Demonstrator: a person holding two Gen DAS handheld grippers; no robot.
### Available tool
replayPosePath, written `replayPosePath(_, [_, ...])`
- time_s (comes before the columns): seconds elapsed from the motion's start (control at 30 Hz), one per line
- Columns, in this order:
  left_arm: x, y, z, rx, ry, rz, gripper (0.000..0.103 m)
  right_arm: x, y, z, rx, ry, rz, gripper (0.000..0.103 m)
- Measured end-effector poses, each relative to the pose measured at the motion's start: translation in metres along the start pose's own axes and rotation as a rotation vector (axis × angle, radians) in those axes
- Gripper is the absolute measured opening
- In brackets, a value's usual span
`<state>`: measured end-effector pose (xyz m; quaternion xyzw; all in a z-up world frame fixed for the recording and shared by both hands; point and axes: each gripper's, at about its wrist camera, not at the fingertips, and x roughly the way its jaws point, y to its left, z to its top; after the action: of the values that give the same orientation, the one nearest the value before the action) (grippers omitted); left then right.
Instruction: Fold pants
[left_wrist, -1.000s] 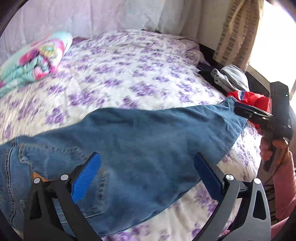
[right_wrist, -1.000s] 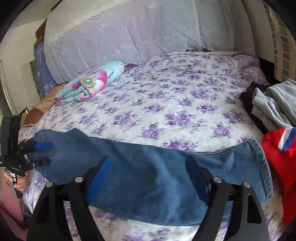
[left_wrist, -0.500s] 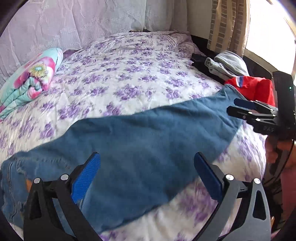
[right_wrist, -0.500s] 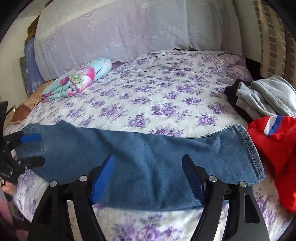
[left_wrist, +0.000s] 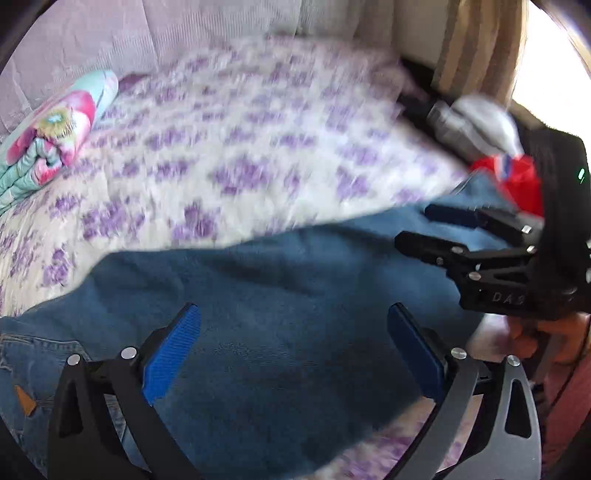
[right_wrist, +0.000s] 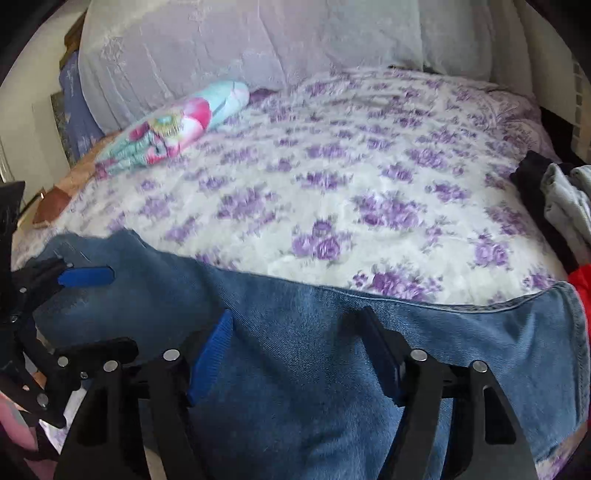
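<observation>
- Both grippers are closing in on the jeans, which are now filling more of each view than a second ago, lying along the near edge of the bed; the grab for a fold looks imminent.
- The left gripper is gaping wide, holding nothing.
- The right gripper is narrowing, denim below it, nothing gripped.
- Only the right view is showing the hem, at 3 o'clock; only the left is showing the back pocket, at 8 o'clock.

The pants lay across the bed's near edge; a rolled blanket sat far left, piled clothes right
</observation>
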<state>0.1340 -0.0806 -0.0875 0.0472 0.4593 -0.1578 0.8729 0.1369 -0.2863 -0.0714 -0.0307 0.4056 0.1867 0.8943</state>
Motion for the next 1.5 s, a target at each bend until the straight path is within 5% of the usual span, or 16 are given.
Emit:
replayPosePath(0.2, [0.001, 0.004, -0.015, 0.016, 0.012, 0.001, 0.099, -0.031, -0.022, 0.0, -0.054, -0.053, -0.032, 0.071])
replayPosePath(0.3, [0.001, 0.012, -0.018, 0.003, 0.01, -0.012, 0.099, -0.051, -0.064, -0.006, 0.042, -0.103, -0.168, 0.073])
replayPosePath(0.37, [0.002, 0.01, -0.021, 0.011, -0.005, -0.001, 0.099, -0.028, -0.102, -0.023, 0.085, -0.005, -0.29, 0.074])
replayPosePath(0.47, [0.002, 0.008, -0.02, 0.011, -0.013, 0.018, 0.099, -0.046, -0.111, -0.028, 0.175, -0.039, -0.237, 0.075])
replayPosePath(0.6, [-0.002, 0.008, -0.025, -0.008, -0.019, 0.036, 0.099, -0.074, -0.082, -0.042, 0.178, -0.135, -0.121, 0.078])
replayPosePath(0.67, [-0.004, 0.007, -0.03, -0.017, -0.031, 0.049, 0.099, -0.046, -0.073, -0.061, 0.107, -0.031, -0.184, 0.082])
replayPosePath(0.83, [-0.029, 0.015, -0.047, -0.012, -0.007, 0.052, 0.098, -0.06, -0.054, -0.053, 0.122, -0.017, -0.262, 0.082])
replayPosePath(0.9, [-0.052, 0.028, -0.055, -0.035, -0.052, 0.063, 0.099, -0.077, -0.026, -0.05, 0.084, -0.074, -0.173, 0.082])
replayPosePath(1.0, [-0.076, 0.063, -0.071, -0.108, -0.1, 0.209, 0.099, -0.079, 0.026, -0.052, 0.004, -0.122, -0.055, 0.083])
replayPosePath(1.07, [-0.071, 0.084, -0.087, -0.159, -0.064, 0.208, 0.098, -0.056, 0.053, -0.061, -0.058, -0.035, 0.017, 0.087])
replayPosePath(1.1, [-0.073, 0.085, -0.096, -0.148, -0.079, 0.183, 0.098, -0.04, 0.064, -0.067, -0.108, 0.03, -0.001, 0.091])
replayPosePath(1.17, [-0.084, 0.068, -0.109, -0.047, -0.118, 0.243, 0.098, -0.037, 0.087, -0.08, -0.263, 0.005, -0.126, 0.093])
replayPosePath(1.23, [-0.097, 0.06, -0.115, 0.017, -0.152, 0.272, 0.098, -0.045, 0.095, -0.07, -0.263, 0.038, -0.144, 0.093])
replayPosePath(1.4, [-0.122, 0.09, -0.111, -0.062, -0.236, 0.315, 0.098, -0.067, 0.123, -0.039, -0.213, -0.123, -0.011, 0.093])
replayPosePath(1.43, [-0.115, 0.101, -0.112, -0.101, -0.201, 0.325, 0.098, -0.059, 0.127, -0.037, -0.204, -0.12, -0.022, 0.094])
replayPosePath(1.5, [-0.103, 0.113, -0.123, -0.125, -0.158, 0.307, 0.099, -0.023, 0.135, -0.047, -0.23, 0.033, -0.037, 0.096])
